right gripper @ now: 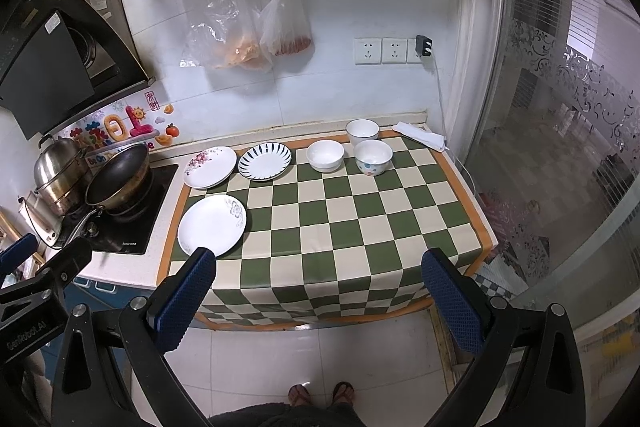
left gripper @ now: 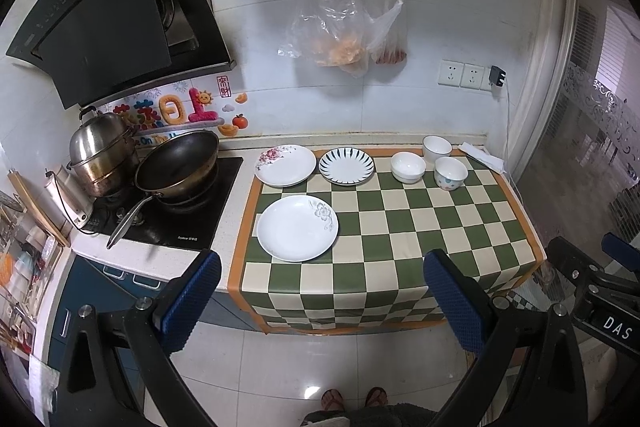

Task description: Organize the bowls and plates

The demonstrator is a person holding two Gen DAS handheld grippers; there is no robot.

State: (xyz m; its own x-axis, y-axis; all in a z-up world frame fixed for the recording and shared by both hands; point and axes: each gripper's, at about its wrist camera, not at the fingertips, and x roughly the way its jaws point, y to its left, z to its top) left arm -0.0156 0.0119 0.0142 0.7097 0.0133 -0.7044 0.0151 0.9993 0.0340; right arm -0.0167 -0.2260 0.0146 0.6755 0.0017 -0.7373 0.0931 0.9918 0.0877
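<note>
Between left gripper (left gripper: 322,301) fingers, gaping wide, nothing being held; right gripper (right gripper: 320,301) likewise hanging wide, gripping nothing. Just ahead of both, checkered cloth (left gripper: 404,227) lying on counter. Ahead-left sitting white plate (left gripper: 297,228); beyond it floral plate (left gripper: 285,165), striped plate (left gripper: 346,165). Far ahead-right standing three bowls: white bowl (left gripper: 408,167), dotted bowl (left gripper: 451,173), rear bowl (left gripper: 437,148).

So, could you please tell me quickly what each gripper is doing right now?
Left gripper: jaws open, holding nothing.
Right gripper: jaws open, holding nothing.
</note>
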